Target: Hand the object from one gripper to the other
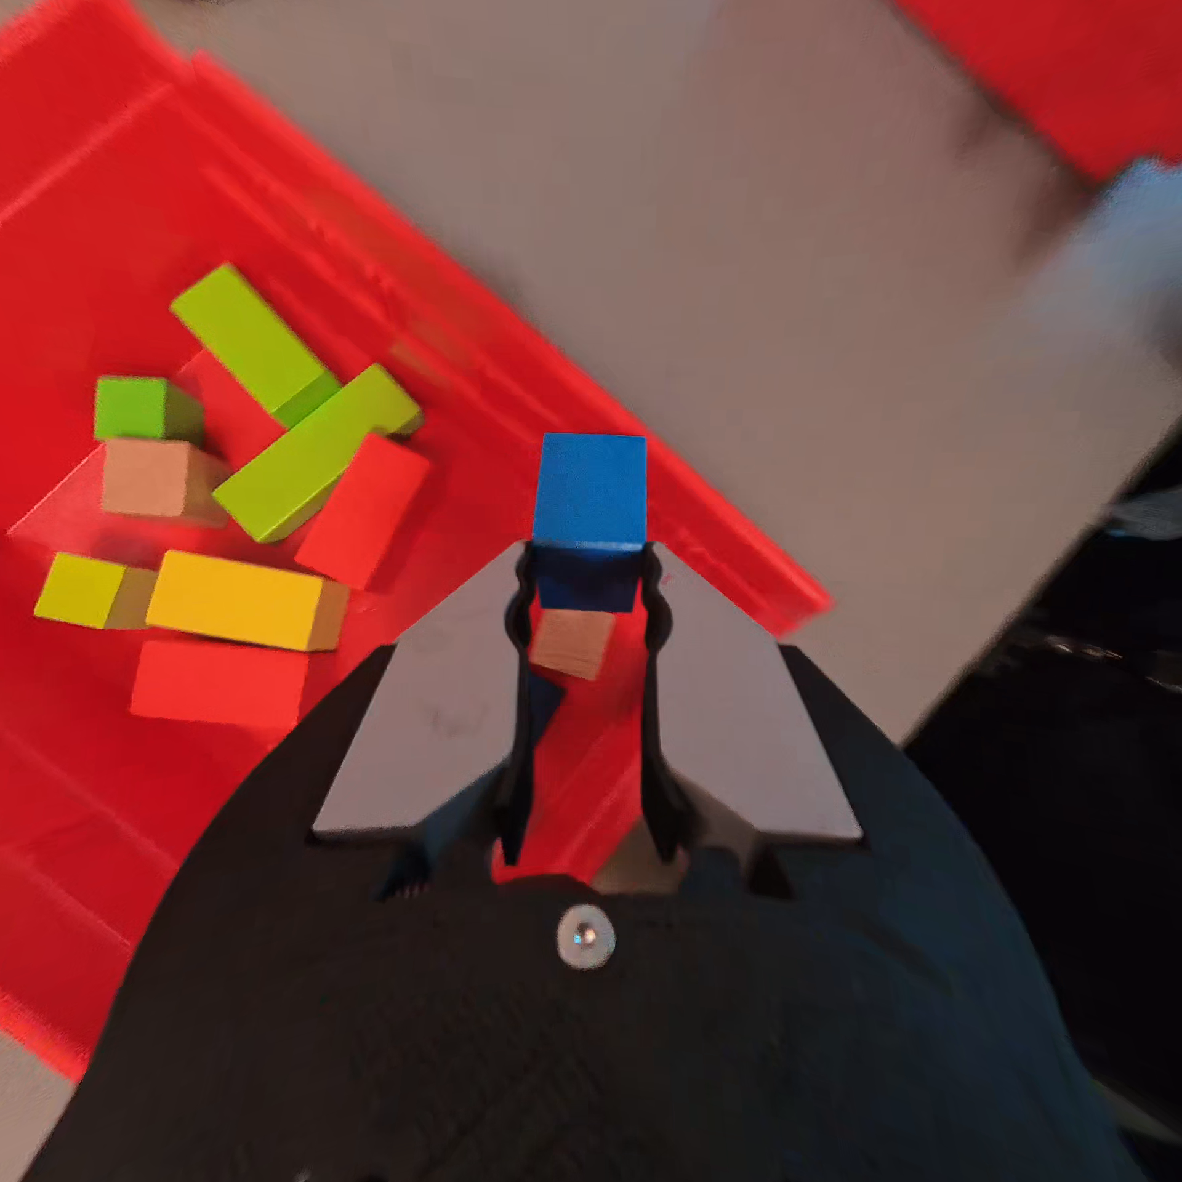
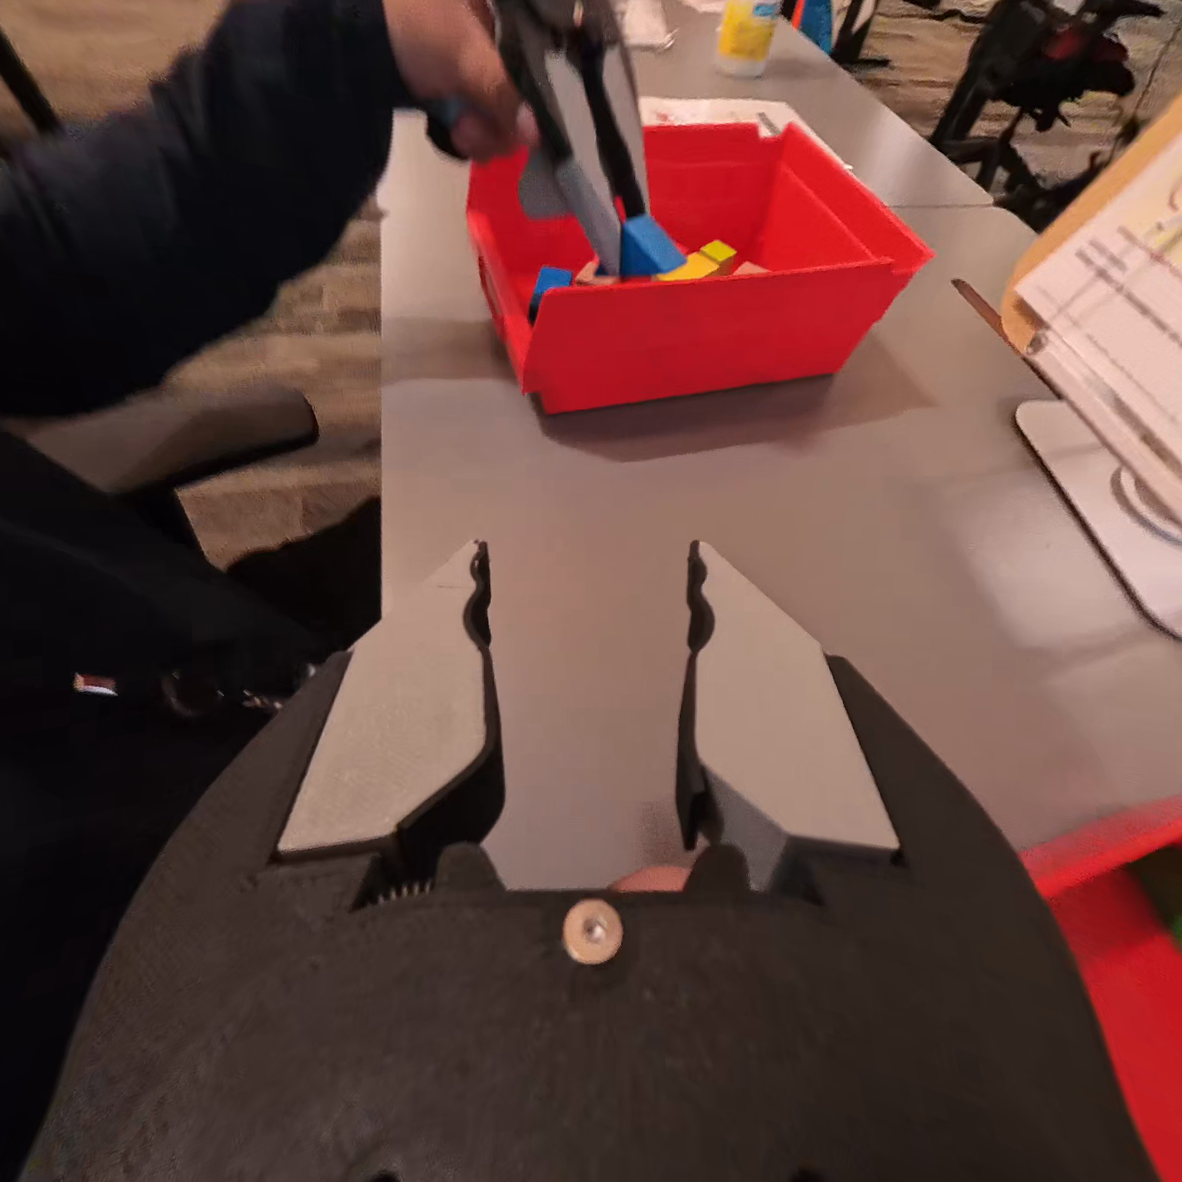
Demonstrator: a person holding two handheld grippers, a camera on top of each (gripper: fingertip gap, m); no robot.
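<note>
Blue wooden block (image 1: pixel 590 492), a short painted rectangular piece, is clamped between the two black pads of the left gripper (image 1: pixel 588 563), which press on its opposite sides while most of the block juts out past the fingertips. Block and gripper sit over the red plastic bin (image 2: pixel 703 345), near the bin's wall on its left end as the right wrist view shows it. Inside the bin lie other wooden pieces: two long lime-green blocks (image 1: pixel 256 345) crossed over each other, a small green cube (image 1: pixel 144 409) resting on a plain tan block (image 1: pixel 160 476), a yellow block (image 1: pixel 236 598), and red blocks (image 1: pixel 361 508) beside them; another tan block (image 1: pixel 569 643) shows below the held one. The right gripper (image 2: pixel 588 575) hangs over the grey tabletop (image 2: pixel 639 499) on the near side of the bin, well apart from it, its jaws spread wide with nothing between them. A person's dark sleeve (image 2: pixel 192 192) reaches toward the bin from the left.
</note>
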